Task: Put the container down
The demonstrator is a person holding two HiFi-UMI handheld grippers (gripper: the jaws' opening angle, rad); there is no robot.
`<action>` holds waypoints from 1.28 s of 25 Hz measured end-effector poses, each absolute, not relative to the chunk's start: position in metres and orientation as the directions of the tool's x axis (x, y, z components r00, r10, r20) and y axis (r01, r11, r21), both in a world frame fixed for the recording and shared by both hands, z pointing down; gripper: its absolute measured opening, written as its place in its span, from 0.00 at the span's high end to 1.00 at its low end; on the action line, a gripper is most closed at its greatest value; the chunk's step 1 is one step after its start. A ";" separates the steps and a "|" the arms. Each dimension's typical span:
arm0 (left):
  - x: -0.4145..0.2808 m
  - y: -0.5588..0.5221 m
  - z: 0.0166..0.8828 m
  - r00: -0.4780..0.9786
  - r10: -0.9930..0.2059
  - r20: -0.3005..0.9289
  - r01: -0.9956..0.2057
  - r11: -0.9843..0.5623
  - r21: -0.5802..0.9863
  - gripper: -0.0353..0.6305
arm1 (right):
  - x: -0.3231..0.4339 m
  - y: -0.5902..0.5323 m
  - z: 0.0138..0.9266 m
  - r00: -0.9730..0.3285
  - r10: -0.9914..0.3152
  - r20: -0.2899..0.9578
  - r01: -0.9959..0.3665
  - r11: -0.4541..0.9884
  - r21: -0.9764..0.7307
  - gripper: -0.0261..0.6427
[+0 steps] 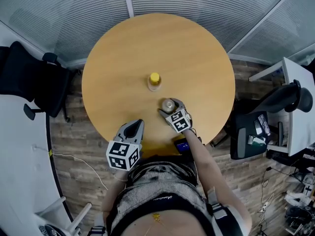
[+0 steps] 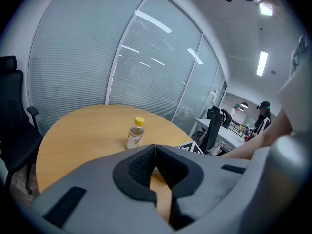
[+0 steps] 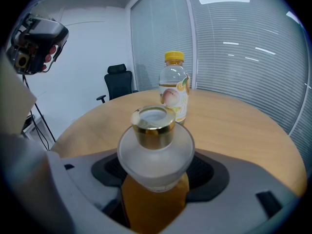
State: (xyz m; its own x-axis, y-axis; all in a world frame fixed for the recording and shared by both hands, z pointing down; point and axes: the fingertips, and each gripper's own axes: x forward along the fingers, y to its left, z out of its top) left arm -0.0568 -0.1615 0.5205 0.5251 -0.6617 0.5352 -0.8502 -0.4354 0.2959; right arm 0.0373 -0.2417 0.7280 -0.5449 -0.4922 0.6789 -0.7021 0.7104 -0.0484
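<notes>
**Right gripper holds the container, left gripper is shut and empty**

My right gripper (image 1: 170,108) is clamped on the container (image 3: 155,152), a squat frosted jar with a gold collar. Its dark pads (image 3: 207,172) press against the jar's round body from both sides. The container stands upright between them, over the near part of the round wooden table (image 1: 197,58), close to the edge that faces me. I cannot tell whether its base touches the wood.

Just beyond the container, toward the middle of the table, stands a clear bottle (image 1: 154,81) with a yellow cap and a fruit label. It is upright and apart from the jar.

My left gripper (image 1: 134,127) hangs over the near rim of the table, to the left of the right one. Its jaws are together, tip against tip, with nothing between them.

A black office chair (image 1: 29,77) stands off the table's left side, by the blinds.
</notes>
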 end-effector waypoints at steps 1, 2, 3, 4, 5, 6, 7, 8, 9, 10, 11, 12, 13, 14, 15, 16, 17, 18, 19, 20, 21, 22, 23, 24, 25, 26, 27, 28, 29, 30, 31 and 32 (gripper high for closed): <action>-0.057 -0.161 0.520 0.525 -0.662 0.535 -0.850 -0.435 0.296 0.92 | 0.037 -0.242 0.728 -0.544 -0.492 0.679 -0.703 0.709 -0.050 0.44; -0.058 -0.161 0.520 0.524 -0.663 0.535 -0.851 -0.435 0.295 0.92 | 0.037 -0.242 0.728 -0.545 -0.492 0.679 -0.704 0.708 -0.051 0.44; -0.059 -0.161 0.520 0.523 -0.664 0.534 -0.852 -0.434 0.294 0.92 | 0.036 -0.242 0.728 -0.545 -0.492 0.679 -0.704 0.708 -0.053 0.44; -0.060 -0.161 0.520 0.522 -0.665 0.534 -0.852 -0.433 0.293 0.92 | 0.036 -0.242 0.728 -0.546 -0.491 0.679 -0.704 0.708 -0.054 0.44; -0.060 -0.160 0.520 0.521 -0.666 0.534 -0.853 -0.433 0.292 0.92 | 0.035 -0.241 0.728 -0.545 -0.491 0.680 -0.704 0.708 -0.054 0.44; -0.061 -0.160 0.520 0.521 -0.666 0.534 -0.853 -0.433 0.292 0.92 | 0.035 -0.241 0.728 -0.546 -0.490 0.680 -0.704 0.708 -0.056 0.44; -0.062 -0.159 0.520 0.521 -0.666 0.534 -0.853 -0.433 0.291 0.92 | 0.035 -0.241 0.728 -0.547 -0.488 0.680 -0.704 0.708 -0.058 0.44; -0.062 -0.159 0.520 0.520 -0.667 0.534 -0.853 -0.434 0.290 0.92 | 0.035 -0.241 0.727 -0.550 -0.486 0.680 -0.703 0.708 -0.062 0.44; -0.062 -0.158 0.519 0.519 -0.667 0.534 -0.854 -0.433 0.289 0.92 | 0.036 -0.241 0.727 -0.553 -0.483 0.679 -0.702 0.709 -0.067 0.44; -0.062 -0.158 0.519 0.517 -0.668 0.534 -0.855 -0.431 0.288 0.92 | 0.036 -0.241 0.727 -0.555 -0.479 0.680 -0.700 0.711 -0.071 0.44; -0.063 -0.158 0.520 0.515 -0.670 0.534 -0.856 -0.429 0.287 0.92 | 0.037 -0.241 0.726 -0.558 -0.476 0.680 -0.698 0.712 -0.074 0.44; -0.064 -0.157 0.520 0.513 -0.672 0.534 -0.858 -0.427 0.286 0.92 | 0.038 -0.240 0.726 -0.559 -0.473 0.681 -0.696 0.714 -0.075 0.44; -0.065 -0.157 0.521 0.512 -0.673 0.534 -0.858 -0.425 0.286 0.92 | 0.038 -0.240 0.726 -0.559 -0.471 0.683 -0.694 0.716 -0.074 0.44; -0.067 -0.156 0.521 0.510 -0.673 0.535 -0.859 -0.424 0.287 0.92 | 0.039 -0.238 0.726 -0.558 -0.468 0.685 -0.692 0.718 -0.074 0.44; -0.068 -0.155 0.522 0.509 -0.674 0.536 -0.860 -0.422 0.287 0.92 | 0.039 -0.237 0.726 -0.559 -0.464 0.688 -0.690 0.720 -0.074 0.44; -0.069 -0.154 0.522 0.507 -0.674 0.537 -0.861 -0.420 0.286 0.92 | 0.040 -0.235 0.726 -0.560 -0.460 0.690 -0.686 0.723 -0.075 0.44; -0.070 -0.153 0.522 0.506 -0.675 0.537 -0.862 -0.420 0.285 0.92 | 0.041 -0.233 0.726 -0.561 -0.455 0.691 -0.683 0.727 -0.076 0.44; -0.070 -0.153 0.522 0.506 -0.676 0.536 -0.862 -0.420 0.284 0.92 | 0.043 -0.232 0.725 -0.563 -0.452 0.692 -0.679 0.730 -0.076 0.44; -0.070 -0.152 0.522 0.507 -0.676 0.535 -0.862 -0.421 0.284 0.92 | 0.045 -0.230 0.724 -0.565 -0.449 0.693 -0.677 0.732 -0.077 0.44; -0.070 -0.152 0.522 0.507 -0.676 0.535 -0.861 -0.422 0.284 0.92 | 0.046 -0.229 0.723 -0.566 -0.446 0.694 -0.674 0.734 -0.078 0.44; -0.070 -0.151 0.522 0.508 -0.675 0.534 -0.861 -0.423 0.284 0.92 | 0.048 -0.227 0.723 -0.567 -0.444 0.694 -0.674 0.735 -0.080 0.44; -0.070 -0.151 0.522 0.509 -0.675 0.534 -0.860 -0.424 0.284 0.92 | 0.050 -0.225 0.723 -0.569 -0.442 0.694 -0.674 0.734 -0.086 0.44; -0.070 -0.150 0.522 0.509 -0.675 0.534 -0.860 -0.425 0.283 0.92 | 0.051 -0.223 0.723 -0.572 -0.440 0.692 -0.676 0.731 -0.093 0.44; -0.070 -0.149 0.522 0.510 -0.674 0.533 -0.859 -0.427 0.282 0.92 | 0.053 -0.221 0.722 -0.574 -0.440 0.691 -0.678 0.729 -0.100 0.44; -0.069 -0.148 0.521 0.512 -0.674 0.532 -0.858 -0.430 0.281 0.92 | 0.055 -0.219 0.722 -0.576 -0.439 0.690 -0.680 0.726 -0.106 0.44; -0.068 -0.146 0.521 0.515 -0.673 0.531 -0.856 -0.433 0.281 0.92 | 0.058 -0.216 0.722 -0.577 -0.438 0.689 -0.681 0.724 -0.110 0.44; -0.067 -0.145 0.520 0.517 -0.672 0.530 -0.855 -0.435 0.282 0.92 | 0.060 -0.214 0.721 -0.578 -0.436 0.690 -0.681 0.724 -0.113 0.44; -0.067 -0.143 0.520 0.518 -0.672 0.529 -0.854 -0.437 0.282 0.92 | 0.063 -0.212 0.721 -0.579 -0.433 0.691 -0.680 0.724 -0.115 0.44; -0.067 -0.142 0.520 0.519 -0.671 0.529 -0.854 -0.438 0.283 0.92 | 0.064 -0.211 0.721 -0.579 -0.430 0.692 -0.679 0.724 -0.118 0.44; -0.068 -0.141 0.520 0.520 -0.670 0.530 -0.853 -0.438 0.283 0.92 | 0.065 -0.210 0.720 -0.580 -0.429 0.693 -0.680 0.723 -0.121 0.45; -0.069 -0.141 0.521 0.520 -0.669 0.531 -0.853 -0.439 0.282 0.92 | 0.066 -0.209 0.720 -0.580 -0.429 0.693 -0.682 0.721 -0.125 0.47; -0.069 -0.140 0.521 0.521 -0.668 0.531 -0.853 -0.440 0.282 0.92 | 0.066 -0.209 0.718 -0.580 -0.429 0.693 -0.684 0.718 -0.128 0.50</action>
